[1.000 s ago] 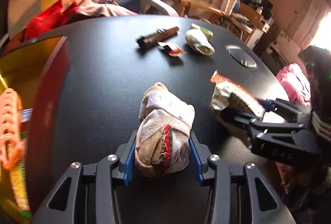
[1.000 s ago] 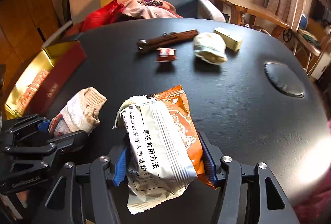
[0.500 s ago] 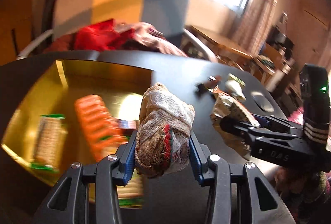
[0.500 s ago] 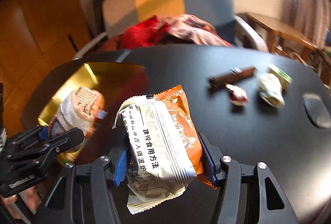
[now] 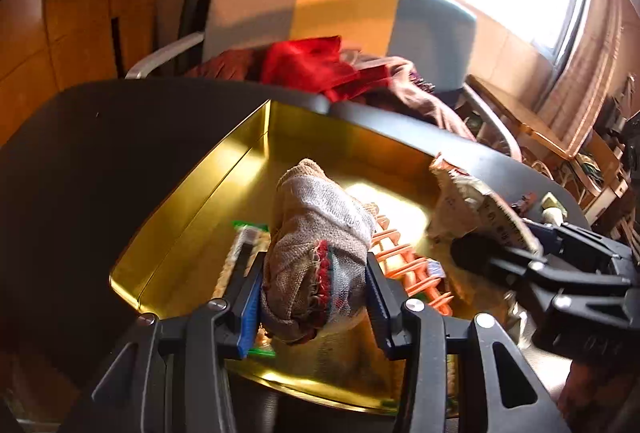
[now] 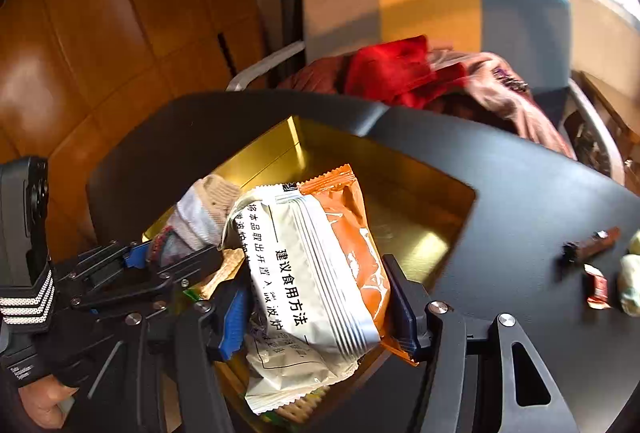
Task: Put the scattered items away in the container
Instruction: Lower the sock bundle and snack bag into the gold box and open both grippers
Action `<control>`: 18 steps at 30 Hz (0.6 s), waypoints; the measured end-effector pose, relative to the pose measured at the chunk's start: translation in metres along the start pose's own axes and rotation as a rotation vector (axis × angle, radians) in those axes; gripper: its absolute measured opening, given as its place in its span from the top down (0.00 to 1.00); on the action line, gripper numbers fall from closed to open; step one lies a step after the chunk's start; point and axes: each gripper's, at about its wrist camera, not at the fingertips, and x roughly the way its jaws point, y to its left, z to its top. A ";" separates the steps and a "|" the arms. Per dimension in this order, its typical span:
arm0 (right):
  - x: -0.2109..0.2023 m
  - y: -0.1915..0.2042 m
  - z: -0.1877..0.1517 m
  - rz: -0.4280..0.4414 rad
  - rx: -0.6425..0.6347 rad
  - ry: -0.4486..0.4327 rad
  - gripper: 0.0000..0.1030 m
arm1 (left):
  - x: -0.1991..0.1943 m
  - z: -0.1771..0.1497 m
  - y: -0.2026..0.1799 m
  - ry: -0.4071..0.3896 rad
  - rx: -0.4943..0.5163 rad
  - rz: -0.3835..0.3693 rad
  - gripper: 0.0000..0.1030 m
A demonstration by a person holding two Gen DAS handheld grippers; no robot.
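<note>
Over gold box (image 5: 192, 209), sock (image 5: 320, 257) in L gripper (image 5: 314, 307), snack pack (image 6: 316, 273) in R gripper (image 6: 320, 317)

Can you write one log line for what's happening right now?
left hand-held gripper: shut on rolled beige sock | right hand-held gripper: shut on orange-white snack packet | both above gold box

box (image 5: 192, 217) on table (image 5: 80, 173), snacks inside, chair (image 5: 320, 5) behind
</note>
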 end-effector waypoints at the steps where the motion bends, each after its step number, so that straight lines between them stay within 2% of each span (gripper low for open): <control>1: 0.008 0.003 -0.001 0.012 -0.001 0.017 0.42 | 0.003 -0.003 0.002 0.008 -0.010 0.002 0.55; 3: 0.018 0.006 -0.006 0.022 -0.004 0.040 0.42 | 0.008 -0.008 0.007 0.023 -0.034 0.008 0.55; 4: 0.020 0.005 -0.008 0.028 -0.002 0.042 0.41 | 0.010 -0.010 0.011 0.030 -0.050 0.002 0.52; 7: 0.019 0.003 -0.008 0.093 0.026 0.051 0.40 | 0.011 -0.015 0.018 0.034 -0.079 -0.012 0.48; 10: 0.019 0.001 -0.011 0.157 0.083 0.064 0.39 | 0.006 -0.017 0.019 0.019 -0.078 0.000 0.48; 18: 0.014 -0.001 -0.020 0.219 0.159 0.072 0.37 | -0.016 -0.019 0.026 -0.035 -0.108 0.039 0.47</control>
